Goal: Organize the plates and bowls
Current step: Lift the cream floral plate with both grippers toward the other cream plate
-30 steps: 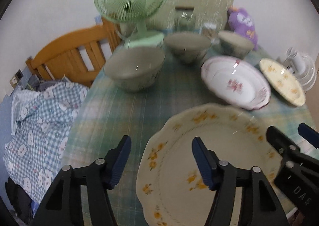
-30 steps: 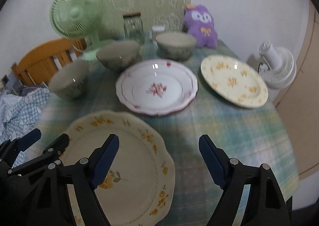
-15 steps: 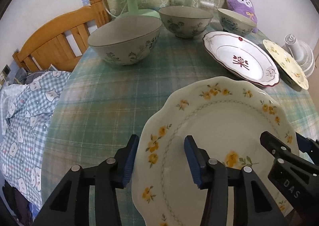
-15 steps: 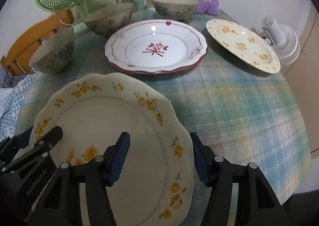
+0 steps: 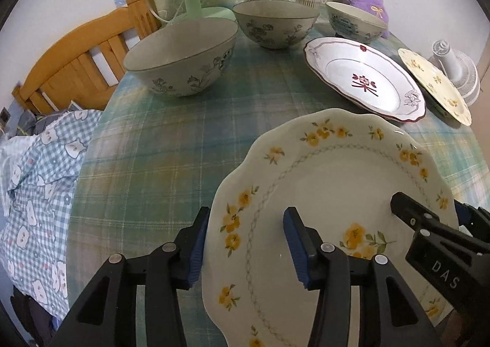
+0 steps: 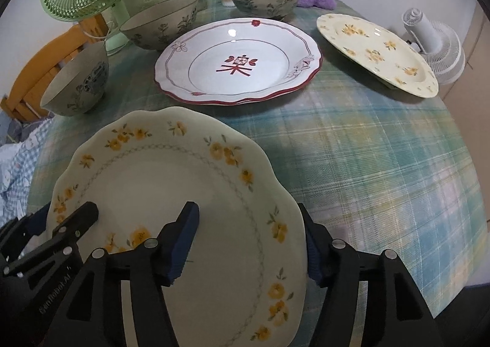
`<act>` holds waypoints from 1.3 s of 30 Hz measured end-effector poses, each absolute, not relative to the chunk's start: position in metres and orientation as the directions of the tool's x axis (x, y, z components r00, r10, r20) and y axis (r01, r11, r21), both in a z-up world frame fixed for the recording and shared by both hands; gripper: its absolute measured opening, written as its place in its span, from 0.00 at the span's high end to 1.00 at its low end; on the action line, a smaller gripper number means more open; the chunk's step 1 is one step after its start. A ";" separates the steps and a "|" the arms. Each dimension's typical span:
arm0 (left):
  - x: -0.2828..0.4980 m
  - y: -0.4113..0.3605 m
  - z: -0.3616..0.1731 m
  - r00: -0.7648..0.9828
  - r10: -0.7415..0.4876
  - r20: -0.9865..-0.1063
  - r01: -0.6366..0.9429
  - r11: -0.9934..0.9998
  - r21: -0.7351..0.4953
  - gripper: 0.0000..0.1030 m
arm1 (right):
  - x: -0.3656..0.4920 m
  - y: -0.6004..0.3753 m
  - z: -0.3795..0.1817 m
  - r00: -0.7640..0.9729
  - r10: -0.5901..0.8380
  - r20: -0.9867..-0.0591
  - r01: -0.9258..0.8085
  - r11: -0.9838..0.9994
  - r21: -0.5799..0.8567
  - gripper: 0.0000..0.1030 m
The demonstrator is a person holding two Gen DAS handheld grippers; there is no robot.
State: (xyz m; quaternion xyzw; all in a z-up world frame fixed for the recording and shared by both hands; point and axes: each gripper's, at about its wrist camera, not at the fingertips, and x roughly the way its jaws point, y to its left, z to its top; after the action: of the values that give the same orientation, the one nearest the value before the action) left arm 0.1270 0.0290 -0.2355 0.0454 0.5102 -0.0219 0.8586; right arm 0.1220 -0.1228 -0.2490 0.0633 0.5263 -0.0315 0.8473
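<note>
Here, a plaid-clothed bench point(image 6: 382, 163) near a white wall carries three bowls point(image 5: 180, 65), a red-trimmed plate point(image 6: 239, 62) and a yellow-flowered plate point(image 6: 190, 224) at the near edge. Left claw point(image 5: 246, 243) and right claw point(image 6: 249, 243) straddle its opposite rims, jaws parted; contact cannot be told. Its near rim is cut off.

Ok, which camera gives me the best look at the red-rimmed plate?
Right wrist: the red-rimmed plate lies near centre, whole rim and red motif visible. Left wrist shows the same plate smaller, off to the right and foreshortened.
</note>
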 end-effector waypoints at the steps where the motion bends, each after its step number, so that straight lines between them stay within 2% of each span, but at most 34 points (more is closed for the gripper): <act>1: 0.126 0.027 -0.235 0.475 0.017 -0.880 0.076 0.995 0.060 0.52 | 0.122 -0.124 -0.249 0.442 0.021 -0.897 0.105 0.992 0.075 0.39; 3: 0.126 0.025 -0.235 0.463 0.026 -0.886 0.053 0.997 0.056 0.52 | 0.122 -0.130 -0.247 0.434 0.040 -0.900 0.103 0.990 0.094 0.45; 5: 0.124 0.019 -0.233 0.454 0.035 -0.890 0.044 0.997 0.061 0.53 | 0.124 -0.138 -0.246 0.417 0.057 -0.907 0.091 0.990 0.105 0.46; 18: 0.110 -0.070 -0.233 0.422 0.016 -0.906 0.032 0.999 0.033 0.53 | 0.123 -0.226 -0.239 0.392 0.018 -0.920 0.110 0.992 0.067 0.46; 28: 0.116 -0.142 -0.227 0.464 -0.001 -0.886 0.040 0.999 0.020 0.53 | 0.118 -0.300 -0.238 0.412 -0.007 -0.911 0.141 0.988 0.056 0.46; 36: 0.134 -0.182 -0.232 0.476 0.022 -0.879 0.013 0.999 0.032 0.53 | 0.131 -0.346 -0.241 0.437 -0.017 -0.899 0.153 0.987 0.056 0.46; 39: 0.137 -0.186 -0.236 0.469 0.039 -0.882 -0.007 0.999 0.040 0.50 | 0.135 -0.352 -0.243 0.440 0.008 -0.898 0.127 0.989 0.071 0.46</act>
State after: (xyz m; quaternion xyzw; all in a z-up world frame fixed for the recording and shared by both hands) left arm 0.1368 -0.1860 -0.2364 0.0153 0.5152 0.0134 0.8568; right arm 0.1350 -0.3516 -0.2431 0.0640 0.5278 -0.0352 0.8462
